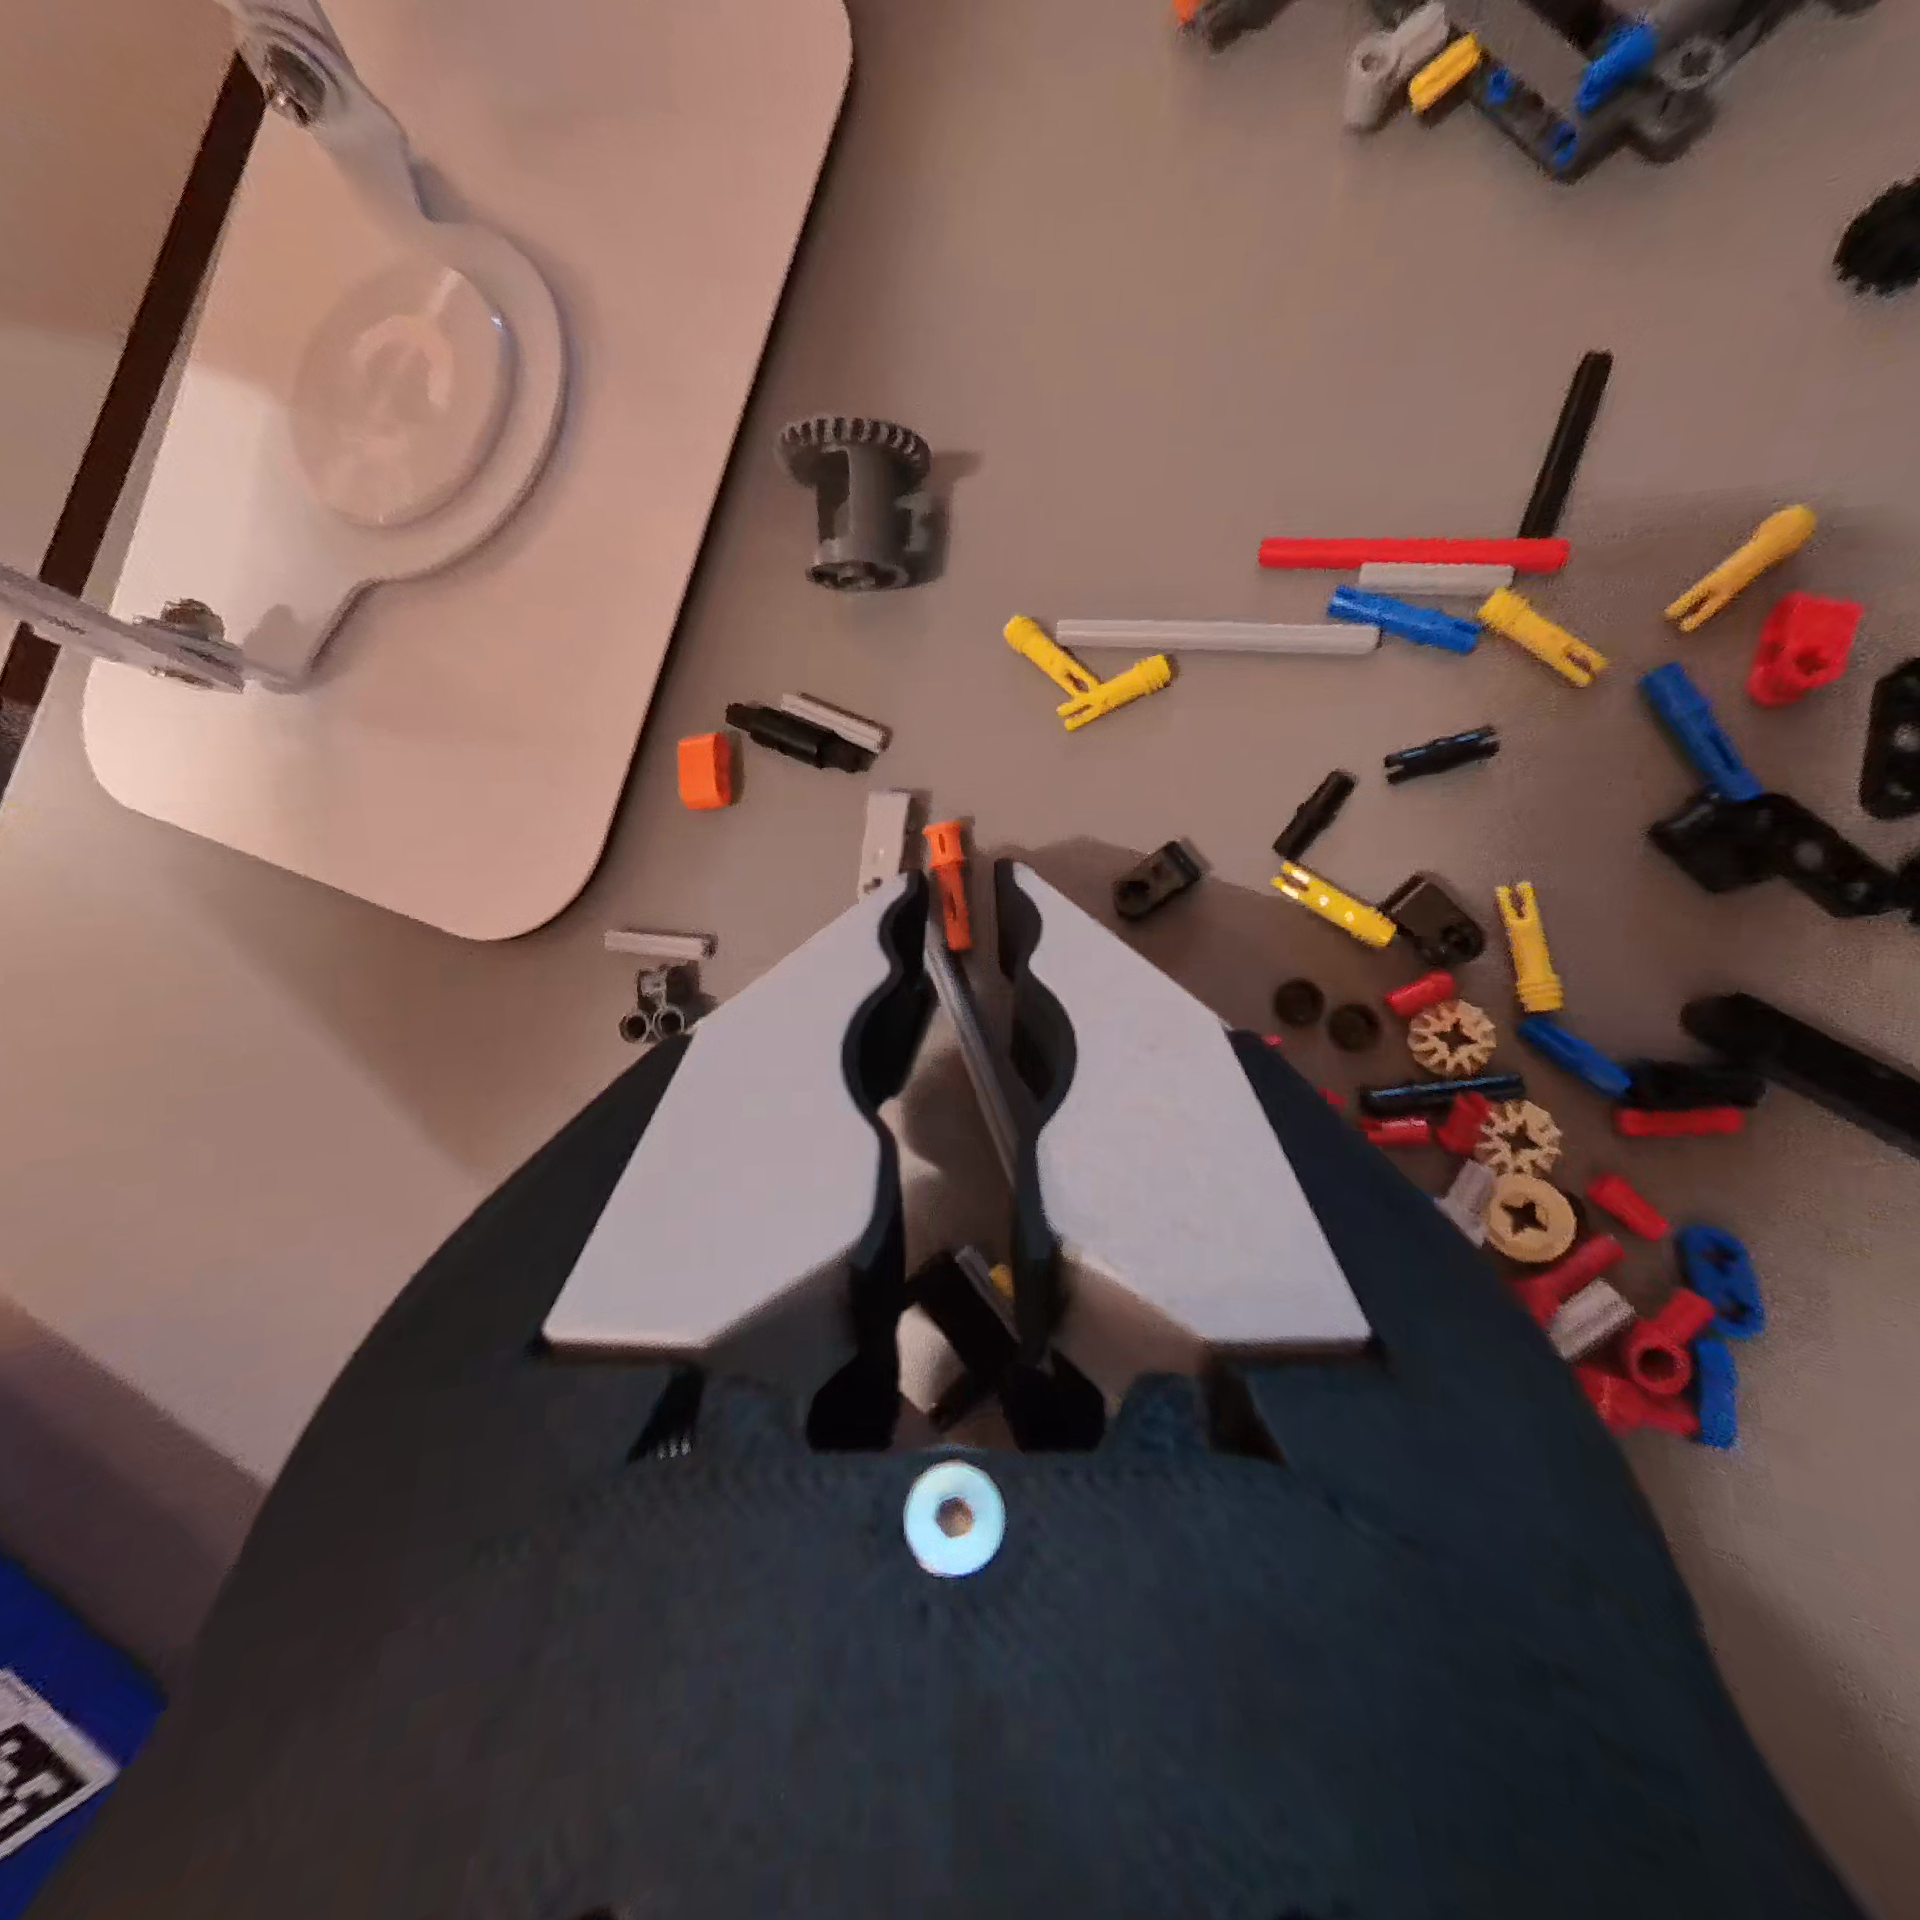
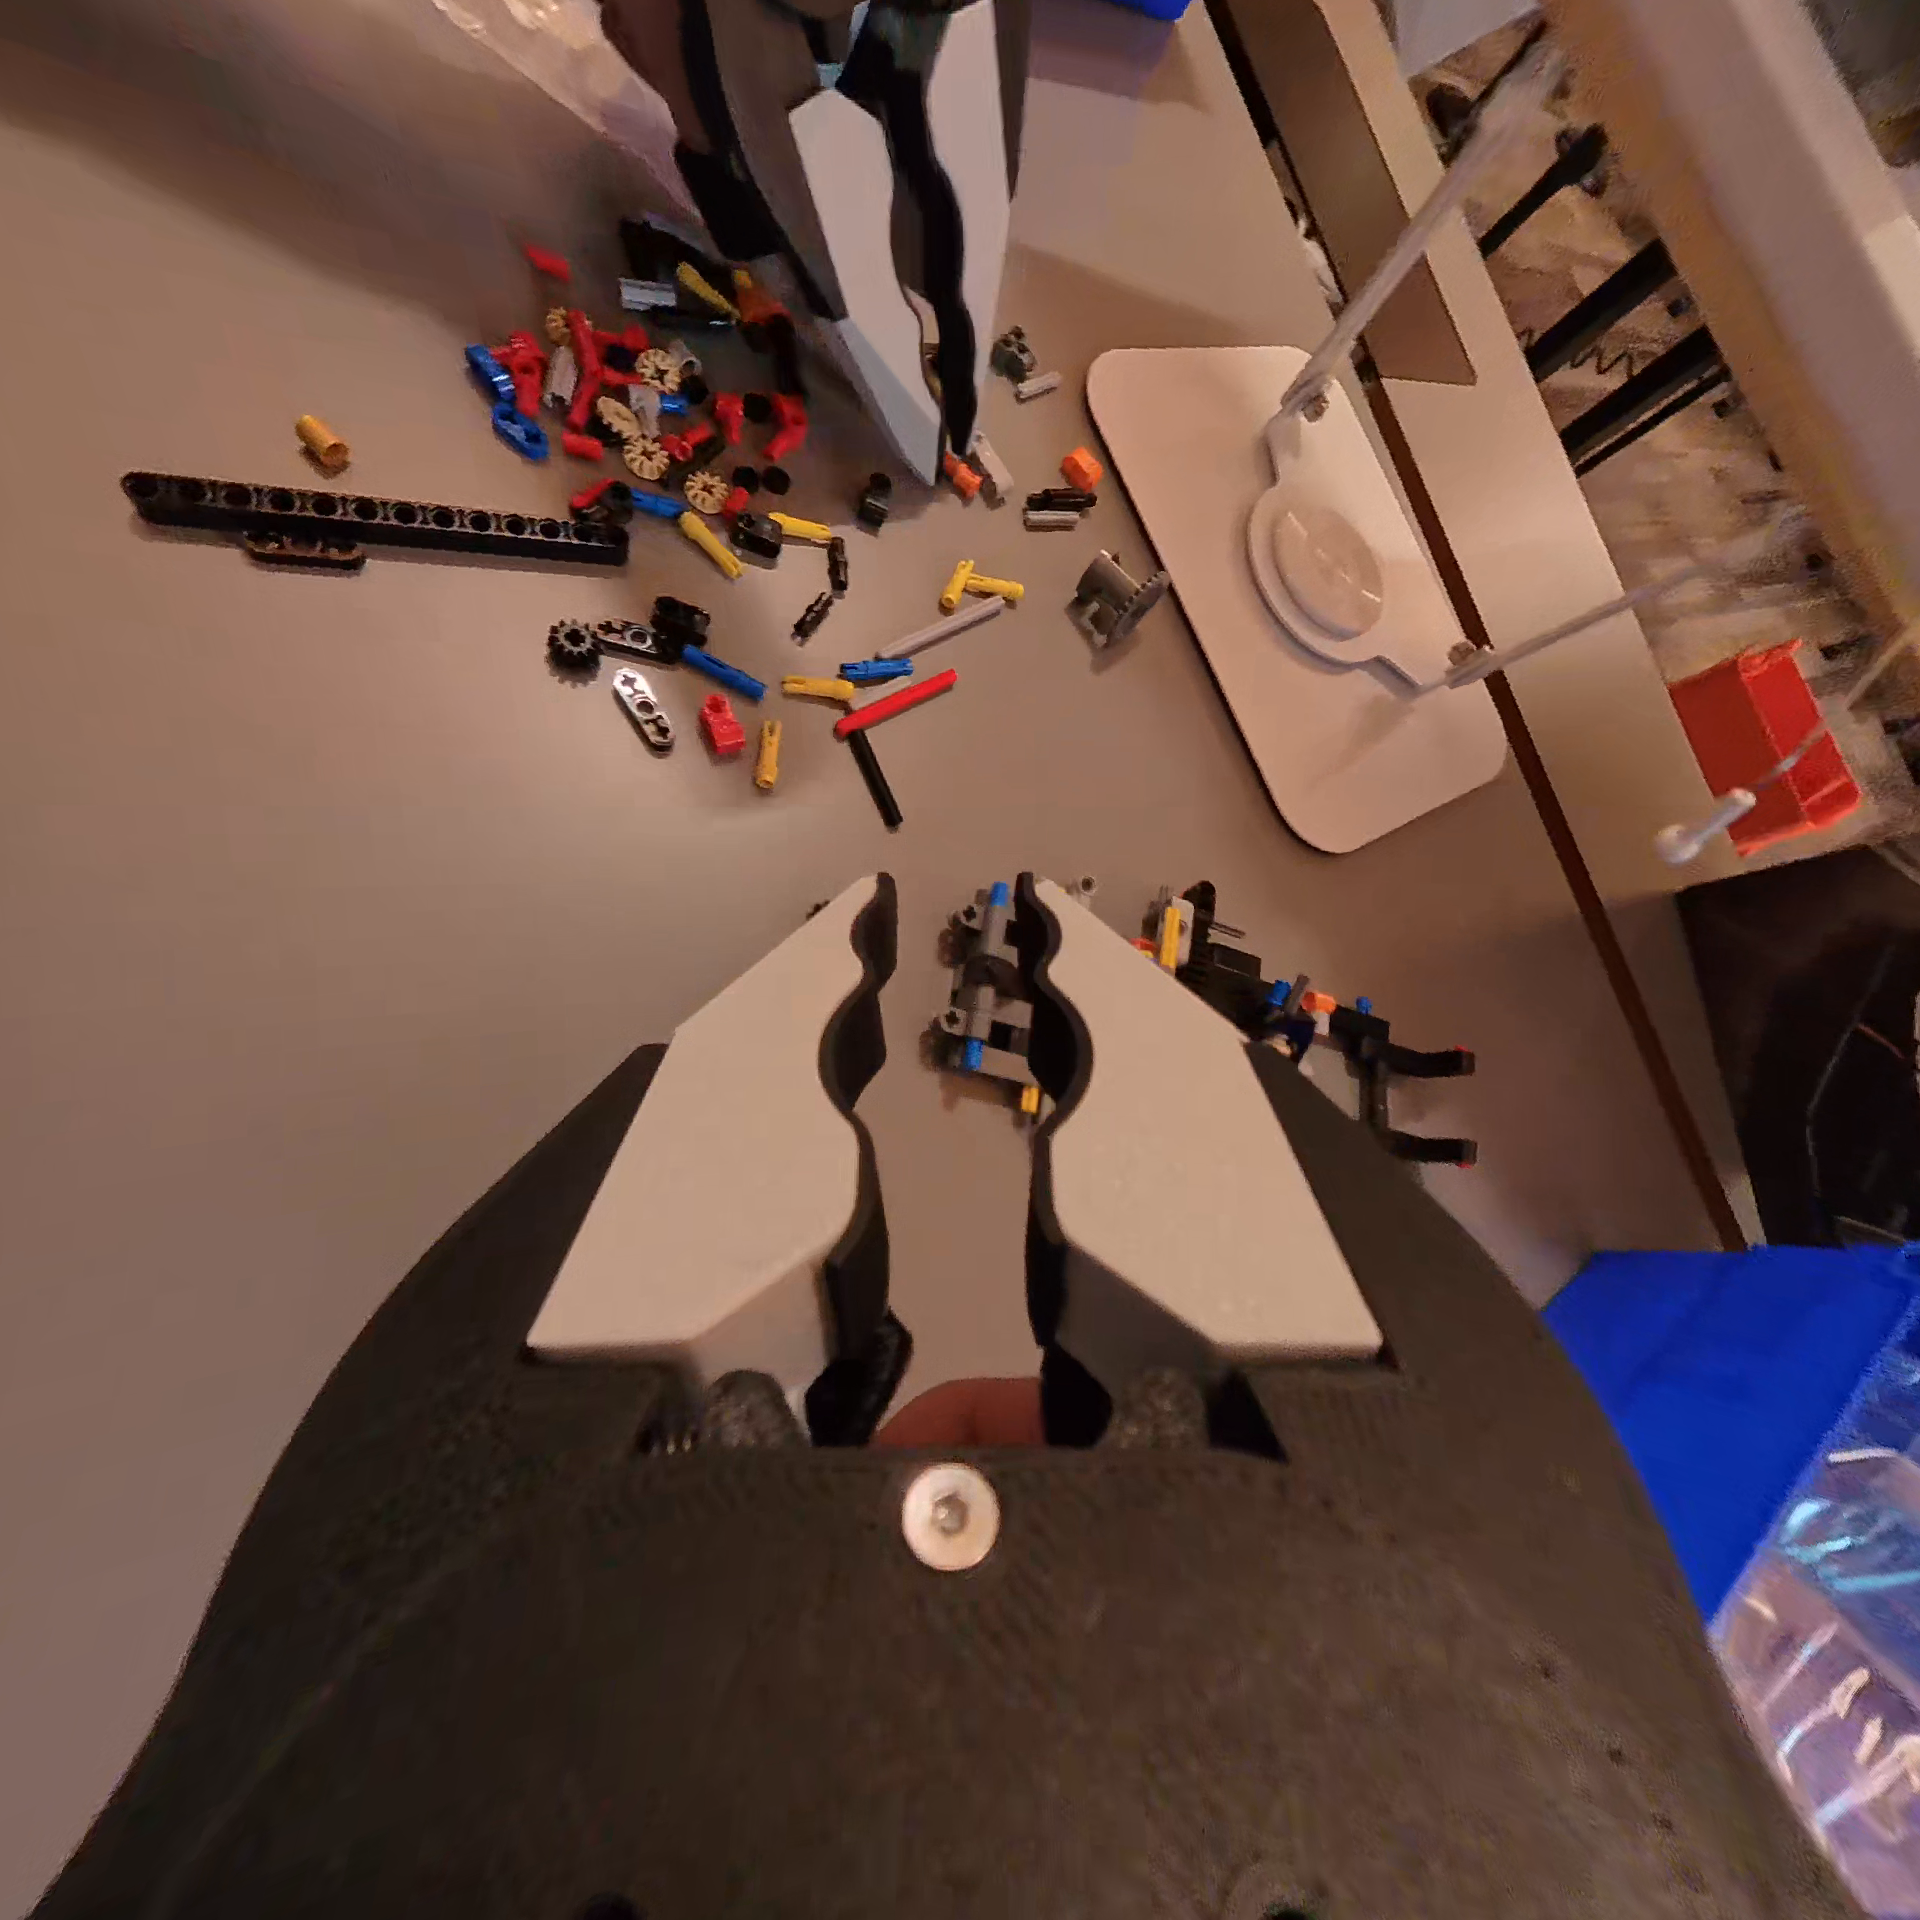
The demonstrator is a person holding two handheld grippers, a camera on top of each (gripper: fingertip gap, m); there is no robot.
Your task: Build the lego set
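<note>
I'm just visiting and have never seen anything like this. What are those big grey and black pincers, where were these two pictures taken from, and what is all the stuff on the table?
Each pincer is a hand-held two-finger gripper; a person carries one in each hand, and a camera on each looks forward along its fingers. One picture comes from the left gripper, the other from the right gripper.

The grey table is strewn with small loose lego parts: yellow, blue, red and black pins, a red axle, tan gears, a dark grey gear piece and a long black beam. A half-built assembly lies by the right gripper's tips. A white stand base sits alongside.

The left gripper has its tips around an orange pin on a thin rod, though I cannot tell whether it grips them. The right gripper is open and holds nothing.
</note>
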